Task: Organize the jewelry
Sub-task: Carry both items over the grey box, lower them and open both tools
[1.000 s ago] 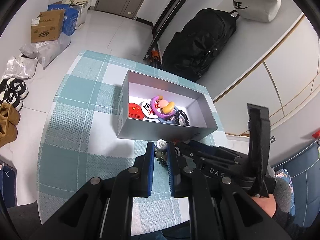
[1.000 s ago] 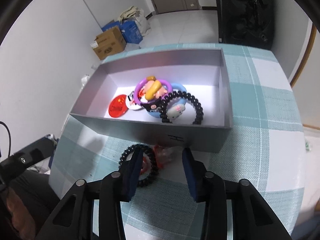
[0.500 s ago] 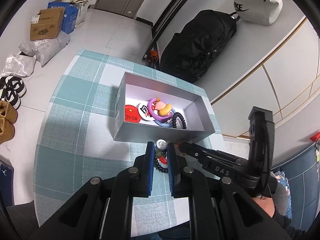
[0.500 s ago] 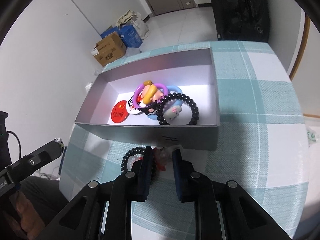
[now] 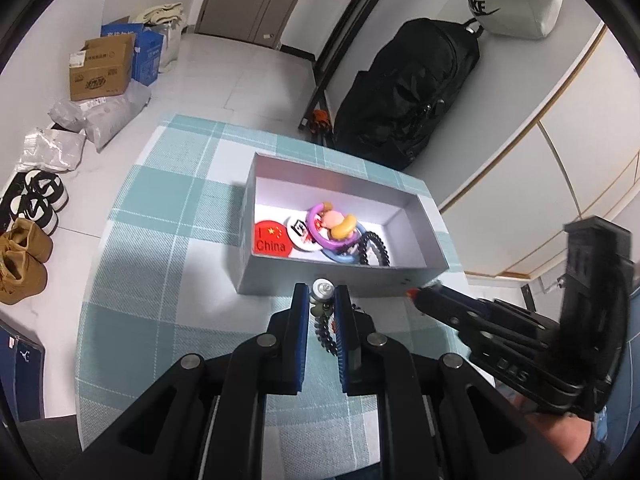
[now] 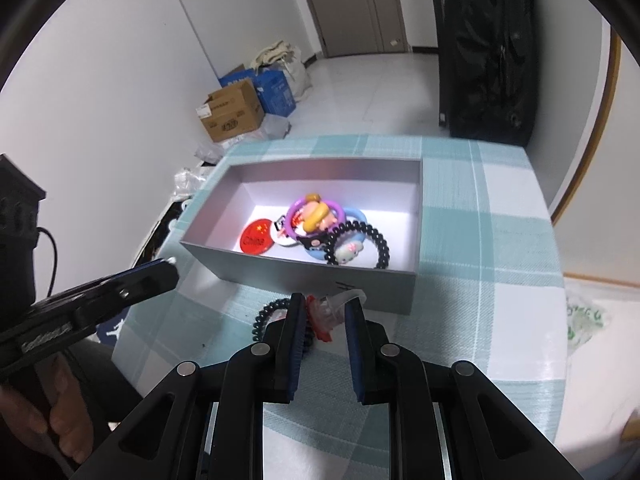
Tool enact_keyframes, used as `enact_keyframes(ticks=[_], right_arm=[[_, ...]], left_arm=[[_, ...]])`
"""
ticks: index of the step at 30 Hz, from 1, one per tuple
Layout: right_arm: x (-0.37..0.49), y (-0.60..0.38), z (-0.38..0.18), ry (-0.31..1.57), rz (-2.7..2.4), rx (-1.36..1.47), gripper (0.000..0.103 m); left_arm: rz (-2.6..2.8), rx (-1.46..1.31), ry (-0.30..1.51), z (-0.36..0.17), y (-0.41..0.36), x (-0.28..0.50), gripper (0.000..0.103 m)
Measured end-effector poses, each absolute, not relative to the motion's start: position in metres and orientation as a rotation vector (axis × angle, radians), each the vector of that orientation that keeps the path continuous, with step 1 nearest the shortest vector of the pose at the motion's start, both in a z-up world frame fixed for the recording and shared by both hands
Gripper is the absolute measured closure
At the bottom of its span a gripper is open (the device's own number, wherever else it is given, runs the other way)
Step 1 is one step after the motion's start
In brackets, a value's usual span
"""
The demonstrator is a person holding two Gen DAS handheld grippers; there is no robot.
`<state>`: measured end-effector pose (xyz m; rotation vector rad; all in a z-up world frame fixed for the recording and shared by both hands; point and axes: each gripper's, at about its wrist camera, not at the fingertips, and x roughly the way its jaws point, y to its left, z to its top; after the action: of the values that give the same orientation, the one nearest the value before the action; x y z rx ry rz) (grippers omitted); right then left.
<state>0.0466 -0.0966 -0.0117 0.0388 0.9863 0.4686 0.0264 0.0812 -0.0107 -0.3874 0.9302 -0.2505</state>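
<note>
Gripping a beaded bracelet (image 5: 322,322), left tool (image 5: 322,300) narrow, its charm end toward the grey box (image 5: 320,280), right tool (image 6: 325,306) now narrowed on a red clip (image 6: 322,314), both lifted off the surface (image 5: 160,280).

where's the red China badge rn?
The red China badge lies flat on the floor of the grey box, at its left end in the left wrist view, beside the white badge and under nothing.

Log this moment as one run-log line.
left gripper: shut on beaded charm bracelet | right gripper: shut on clear-wrapped red hair tie | grey open box: partly filled | both items outside box
</note>
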Motion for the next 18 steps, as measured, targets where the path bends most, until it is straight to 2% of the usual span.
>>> enact_keyframes(ticks=[18], right_arm=[[0.046, -0.092, 0.017, 0.885, 0.472, -0.013, 0.084]], left_arm=[[-0.267, -0.352, 0.917, -0.006, 0.066, 0.049, 0.095]])
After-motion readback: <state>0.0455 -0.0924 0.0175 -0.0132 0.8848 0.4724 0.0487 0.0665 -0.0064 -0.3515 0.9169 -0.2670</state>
